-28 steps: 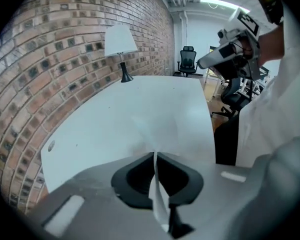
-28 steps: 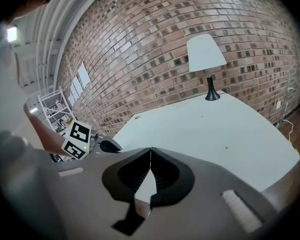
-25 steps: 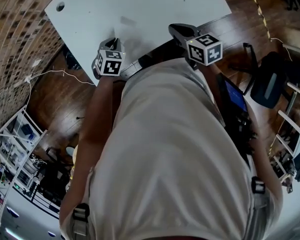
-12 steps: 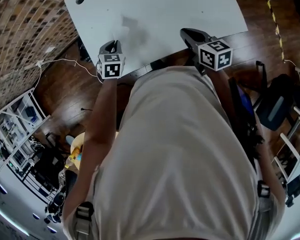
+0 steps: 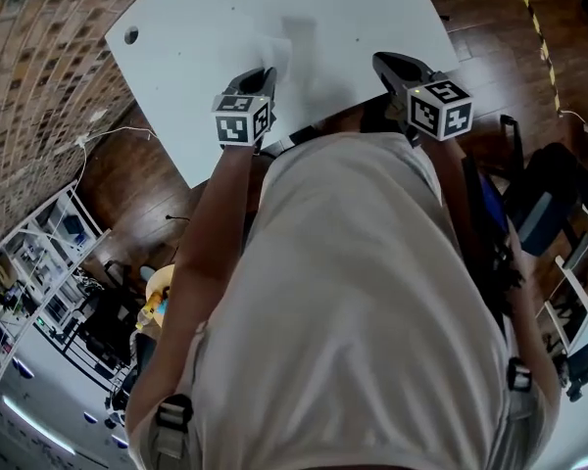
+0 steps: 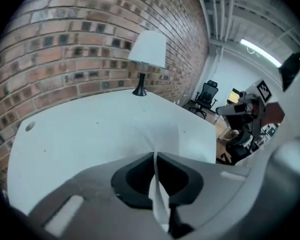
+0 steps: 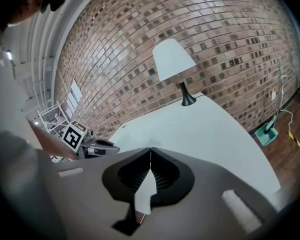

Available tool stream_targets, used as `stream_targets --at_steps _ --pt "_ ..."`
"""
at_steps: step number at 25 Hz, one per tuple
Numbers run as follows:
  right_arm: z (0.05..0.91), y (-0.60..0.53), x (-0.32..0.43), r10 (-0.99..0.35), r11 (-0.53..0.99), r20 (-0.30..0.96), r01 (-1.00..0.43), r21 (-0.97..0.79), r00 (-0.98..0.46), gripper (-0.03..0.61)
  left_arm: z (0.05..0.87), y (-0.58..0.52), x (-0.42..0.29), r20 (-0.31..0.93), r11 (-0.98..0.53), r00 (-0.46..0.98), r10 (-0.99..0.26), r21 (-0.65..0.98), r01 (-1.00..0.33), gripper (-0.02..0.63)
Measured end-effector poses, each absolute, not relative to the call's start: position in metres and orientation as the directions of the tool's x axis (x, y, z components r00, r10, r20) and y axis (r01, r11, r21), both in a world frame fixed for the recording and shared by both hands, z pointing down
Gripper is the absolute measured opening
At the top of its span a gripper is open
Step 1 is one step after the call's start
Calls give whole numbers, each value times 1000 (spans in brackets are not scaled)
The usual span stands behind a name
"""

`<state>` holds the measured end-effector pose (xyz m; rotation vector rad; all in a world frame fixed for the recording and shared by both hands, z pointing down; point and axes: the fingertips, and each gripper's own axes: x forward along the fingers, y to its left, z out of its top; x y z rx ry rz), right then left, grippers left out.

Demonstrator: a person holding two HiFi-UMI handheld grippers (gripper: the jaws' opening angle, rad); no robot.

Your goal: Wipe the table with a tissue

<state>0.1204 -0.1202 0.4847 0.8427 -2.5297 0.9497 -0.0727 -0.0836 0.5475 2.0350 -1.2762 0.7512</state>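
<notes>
Left gripper (image 6: 154, 155): jaws clamped on the tissue (image 6: 165, 140), which trails from the tips onto the white table (image 6: 80, 134), close to its near edge. Right gripper (image 7: 150, 150): jaws closed tip to tip, nothing held, above the table's near right edge. A lamp (image 6: 148, 51) stands at the far edge against the brick wall (image 6: 90, 44).

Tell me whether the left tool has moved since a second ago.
Yes. The left tool, shut on the tissue, has moved farther onto the table, away from its near left corner and rightward of the cable hole.
</notes>
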Motion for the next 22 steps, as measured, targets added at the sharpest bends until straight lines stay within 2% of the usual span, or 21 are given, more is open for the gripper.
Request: stream_targets --at_steps 5,8,16,22 --pt "493 -136 165 -448 575 473 -650 -498 -759 9 553 -96 32 759 -594 480 -439 155 -789 9" --pt "505 -148 188 -458 540 496 -674 -504 -738 9 571 -97 79 784 -682 514 -347 166 -713 9" --pt "514 -172 231 -462 511 519 -694 -507 -719 9 601 -128 132 809 -691 500 -309 170 -703 9" --pt "515 -178 244 -445 521 509 -675 -522 -737 9 613 -142 126 855 -705 331 -400 -56 -707 9"
